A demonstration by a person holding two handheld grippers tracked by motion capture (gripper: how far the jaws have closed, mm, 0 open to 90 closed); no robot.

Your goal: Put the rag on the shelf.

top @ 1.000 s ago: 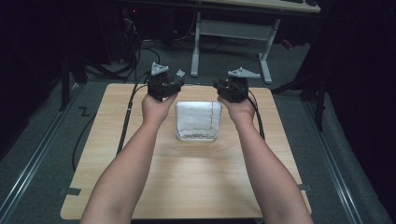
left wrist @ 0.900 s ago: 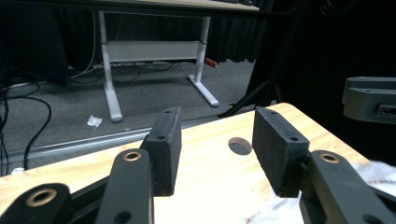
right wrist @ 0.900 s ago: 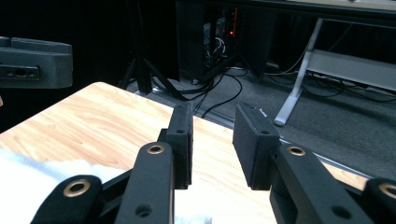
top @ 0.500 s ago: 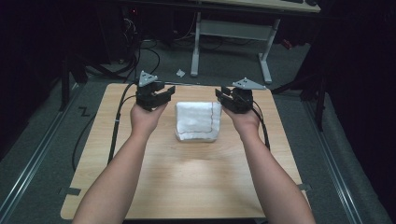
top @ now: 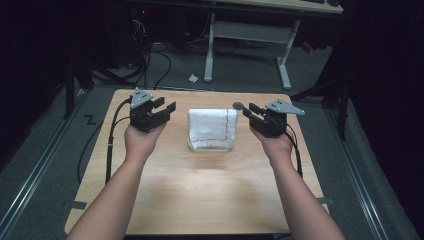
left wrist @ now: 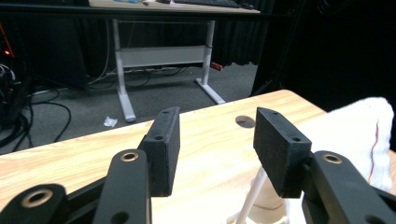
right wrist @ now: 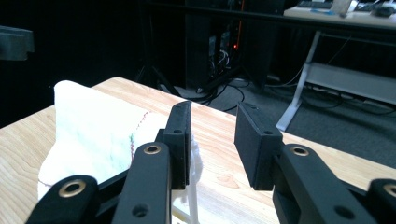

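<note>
— Claw on the left (top: 159, 111) is wide, empty, out beside the folded towel (top: 212, 128). A second ago it was up at the towel's far edge.

— And your right claw (top: 256, 114)?

— Same story: spread wide, nothing between the pads, well off to the towel's other side. I've pulled both hands outward and back from the cloth, so it's been let go.

— Where does that leave the towel?

— Middle of the worktop (top: 200, 200), draped over a clear rack or holder. I can't make out its shape, just pale legs under the cloth in my left claw view (left wrist: 254, 193). The red stitched border (top: 231, 131) runs down the side nearer my right hand and along the near edge. Looking along my right claw (right wrist: 212, 140), the towel (right wrist: 93, 135) stands up like a little tent just beside the jaw, not touching.

— So that fold is done?

— My read: yes, this stage is finished and it's sitting square. Either I'm resetting for another grab or the job's complete.

— Anything else up there?

— A small dark disc (top: 238, 105) near the far edge.
</note>
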